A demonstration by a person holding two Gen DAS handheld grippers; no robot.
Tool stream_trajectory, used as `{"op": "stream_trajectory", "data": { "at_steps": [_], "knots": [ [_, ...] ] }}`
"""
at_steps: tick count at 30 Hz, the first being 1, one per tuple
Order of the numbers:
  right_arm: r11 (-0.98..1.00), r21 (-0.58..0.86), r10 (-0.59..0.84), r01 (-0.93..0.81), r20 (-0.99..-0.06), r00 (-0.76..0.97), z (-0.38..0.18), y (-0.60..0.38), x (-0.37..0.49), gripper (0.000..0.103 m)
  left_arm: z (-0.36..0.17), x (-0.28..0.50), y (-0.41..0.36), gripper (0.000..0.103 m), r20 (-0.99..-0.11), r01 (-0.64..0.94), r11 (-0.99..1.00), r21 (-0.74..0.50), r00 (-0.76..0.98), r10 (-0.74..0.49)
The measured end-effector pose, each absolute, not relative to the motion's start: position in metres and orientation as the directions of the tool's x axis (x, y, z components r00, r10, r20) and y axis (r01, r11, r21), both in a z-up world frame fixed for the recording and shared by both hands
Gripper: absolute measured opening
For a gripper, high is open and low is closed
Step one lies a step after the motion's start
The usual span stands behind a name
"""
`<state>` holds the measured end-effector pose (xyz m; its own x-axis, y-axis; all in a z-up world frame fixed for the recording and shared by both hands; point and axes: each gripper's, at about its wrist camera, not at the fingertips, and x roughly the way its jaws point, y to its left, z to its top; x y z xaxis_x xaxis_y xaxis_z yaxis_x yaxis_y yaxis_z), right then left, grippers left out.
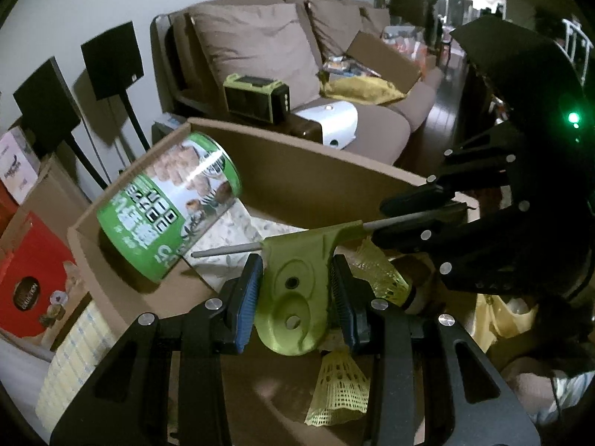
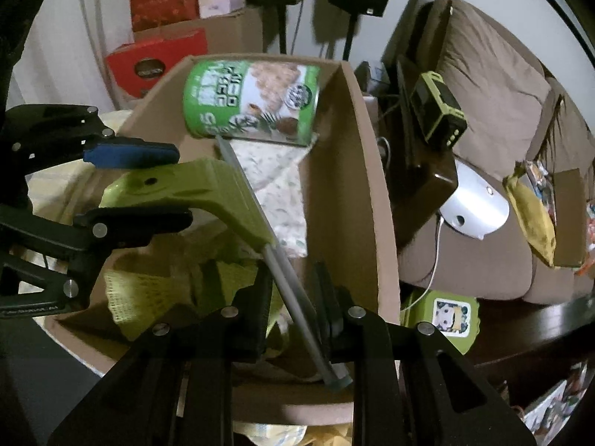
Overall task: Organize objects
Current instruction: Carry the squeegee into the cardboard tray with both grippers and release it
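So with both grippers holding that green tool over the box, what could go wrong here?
1. The left gripper clamps the tool by its green handle, the right gripper by its thin rod; if they drift apart, it could twist or slip.
2. The rod's far tip lies near the can, which it might knock.
3. Lowered, the tool may crush the shuttlecocks beneath.

Brown sofa (image 1: 282, 55), white wall (image 1: 93, 7)
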<state>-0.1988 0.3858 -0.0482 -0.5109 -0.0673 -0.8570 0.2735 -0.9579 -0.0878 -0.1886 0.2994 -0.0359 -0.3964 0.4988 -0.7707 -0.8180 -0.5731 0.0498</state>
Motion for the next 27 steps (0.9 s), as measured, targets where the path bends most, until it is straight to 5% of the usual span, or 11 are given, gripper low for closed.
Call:
{"op": "stream_trajectory", "data": {
  "at_steps": [4, 9, 19, 27],
  "knots": [
    [-0.962, -0.104, -0.038, 0.251, -0.863, -0.504, -0.060, 0.390, -0.205, 0.021, -0.045, -0.195, 0.303, 0.039, -0.789, -0.799, -0.599, 0.056, -0.403, 0.464],
    [-0.961, -0.117, -0.024, 0.249, -0.867, -0.498, -0.068, 0.391, -0.206, 0.023, -0.049, -0.193, 0.290, 0.066, -0.795, -0.783, -0.621, 0.043, -0.403, 0.453],
    [-0.967, -0.072, -0.067, 0.243, -0.853, -0.518, -0.046, 0.396, -0.187, 0.055, -0.033, -0.190, 0.239, 0.072, -0.765, -0.732, -0.673, -0.104, -0.374, 0.525],
    [-0.977, 0.006, -0.126, 0.212, -0.820, -0.558, -0.020, 0.394, -0.177, 0.055, -0.021, -0.187, 0.202, 0.079, -0.748, -0.658, -0.736, -0.159, -0.406, 0.525]
  ]
}}
